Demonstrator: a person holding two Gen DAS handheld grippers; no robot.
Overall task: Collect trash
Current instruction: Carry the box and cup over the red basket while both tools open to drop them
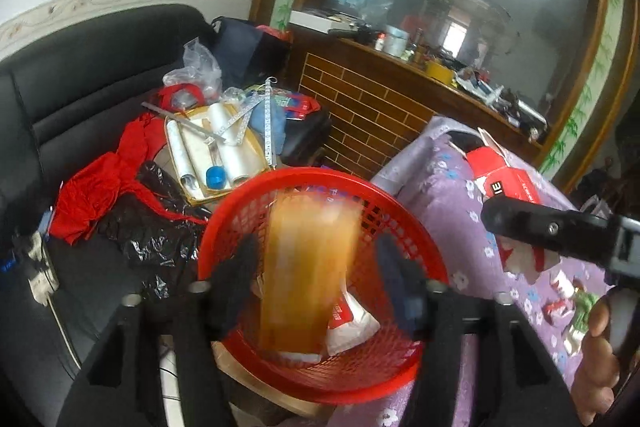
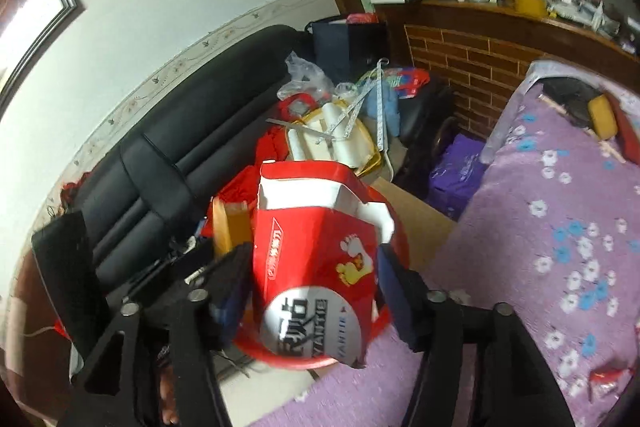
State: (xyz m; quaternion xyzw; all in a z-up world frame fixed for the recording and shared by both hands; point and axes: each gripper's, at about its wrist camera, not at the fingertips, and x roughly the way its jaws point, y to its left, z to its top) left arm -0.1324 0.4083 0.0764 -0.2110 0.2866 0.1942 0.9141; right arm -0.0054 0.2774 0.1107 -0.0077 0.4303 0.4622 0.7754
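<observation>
Red plastic mesh forms the basket [image 1: 404, 227], which sits at the edge of the purple flowered surface [image 1: 452, 187], between it and the black sofa [image 1: 88, 99]. Inside the basket lies a white-and-red wrapper [image 1: 352, 323], low against the near wall. An orange packet [image 1: 308, 275], motion-blurred, is in the basket's mouth between the left claw [image 1: 316, 267] fingers; those fingers stand apart on either side of it, and whether they touch it cannot be told.

The right claw [image 2: 312, 279] is clamped on a red carton [image 2: 316, 267] with torn-open white flaps, held over the basket's rim [image 2: 380, 323]. From the left wrist view the same carton [image 1: 504, 175] shows above the surface, behind the right claw's black body.

More scraps lie on the surface: small red-and-green wrappers [image 1: 572, 307] near the front, and a yellow sponge [image 2: 600, 119] at the far end.

On the sofa, a yellow-rimmed tray [image 1: 216, 147] carries white rolls and a blue cap, beside red cloth [image 1: 96, 195] and black plastic film [image 1: 152, 227]. A brick-patterned counter [image 1: 368, 107] closes the far side.
</observation>
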